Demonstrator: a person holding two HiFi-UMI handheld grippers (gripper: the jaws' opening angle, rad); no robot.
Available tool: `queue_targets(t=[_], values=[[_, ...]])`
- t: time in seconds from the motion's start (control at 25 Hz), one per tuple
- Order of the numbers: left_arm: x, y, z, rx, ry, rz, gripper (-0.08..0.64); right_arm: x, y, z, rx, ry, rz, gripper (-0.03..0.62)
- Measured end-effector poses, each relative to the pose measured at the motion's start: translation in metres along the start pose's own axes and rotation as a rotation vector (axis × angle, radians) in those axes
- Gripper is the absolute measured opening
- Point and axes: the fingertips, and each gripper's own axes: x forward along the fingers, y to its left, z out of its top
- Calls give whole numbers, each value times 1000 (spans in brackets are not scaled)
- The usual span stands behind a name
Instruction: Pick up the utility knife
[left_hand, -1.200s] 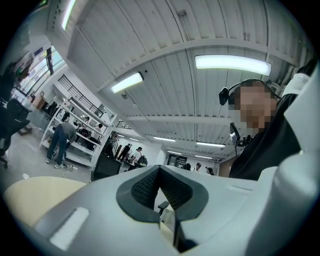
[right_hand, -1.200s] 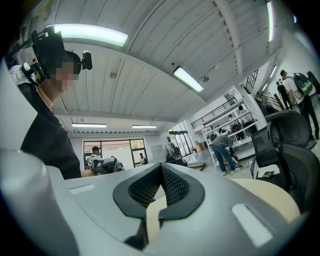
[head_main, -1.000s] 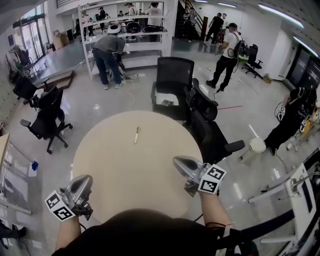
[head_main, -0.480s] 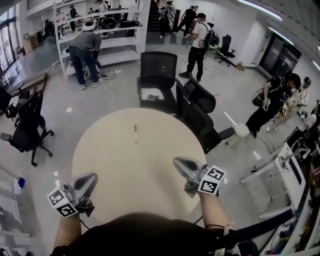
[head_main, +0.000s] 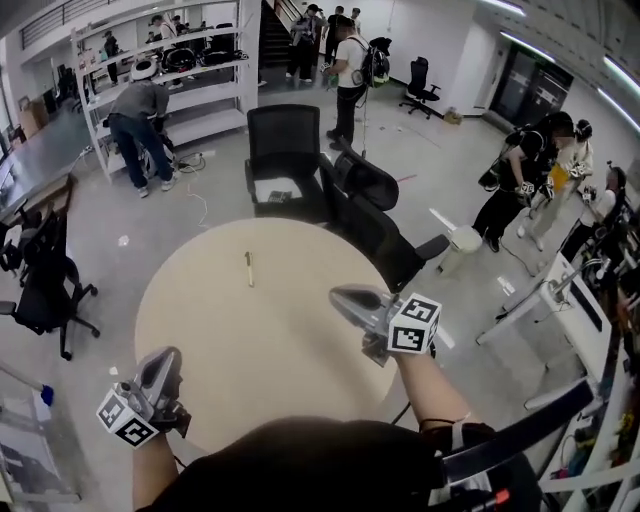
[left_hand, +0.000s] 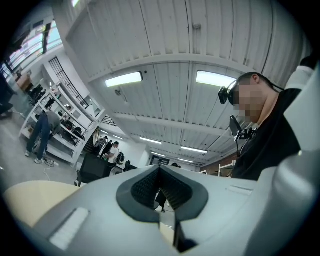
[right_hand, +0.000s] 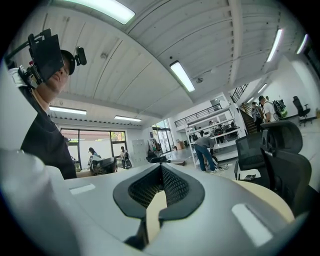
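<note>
Utility knife (head_main: 248, 268) lies flat on the round table (head_main: 200, 330), untouched, well ahead of my right gripper (head_main: 340, 295) and off to its left. Right gripper: jaws clenched together, nothing between them. Left gripper (head_main: 163, 362): likewise closed and empty, low at the near table edge, farther from the knife. Step in hand, as I judge it: the reach. To do it well, I should part the right jaws before arriving, line them across the slim handle, come down over its middle, and close only once both pads flank it.
</note>
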Motion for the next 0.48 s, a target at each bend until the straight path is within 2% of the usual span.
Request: queue_targets(t=[0.16, 0.48], values=[[6, -8, -5, 12, -1, 30, -17, 1, -10, -1, -7, 6, 29, 14], [1, -5, -4, 17, 26, 51, -17, 5, -8, -2, 1, -2, 36, 14]])
